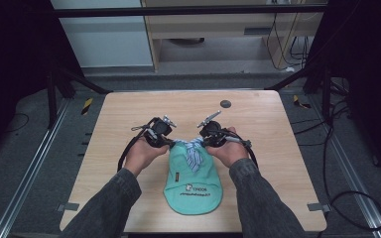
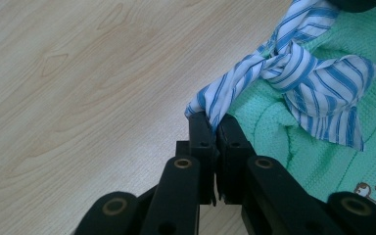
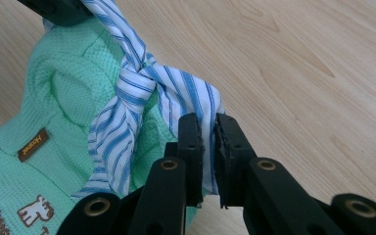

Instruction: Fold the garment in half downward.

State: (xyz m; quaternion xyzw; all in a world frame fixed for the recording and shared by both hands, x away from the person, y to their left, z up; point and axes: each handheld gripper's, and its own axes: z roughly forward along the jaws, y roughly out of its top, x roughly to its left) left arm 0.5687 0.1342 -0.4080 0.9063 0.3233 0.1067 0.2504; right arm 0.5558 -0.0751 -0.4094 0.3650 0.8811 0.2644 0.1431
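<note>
Striped cloth strip [image 1: 194, 151] lies at frame centre in the high view, knotted across the top edge of the green garment [image 1: 193, 186], which sits on the near-centre of the wooden table [image 1: 258, 129]. Knot [image 2: 274, 63] reads as a single overhand crossing — snug, loose tail hanging down over the green fabric.

Left gripper [image 2: 214, 122] is clenched on one end of the strip; right gripper [image 3: 206, 122] is clamped on the other end, fabric pinched between its jaws.

Step in hand, as judged: tightening the knot. Next move calls for an even outward pull on both ends — without dragging the garment.
</note>
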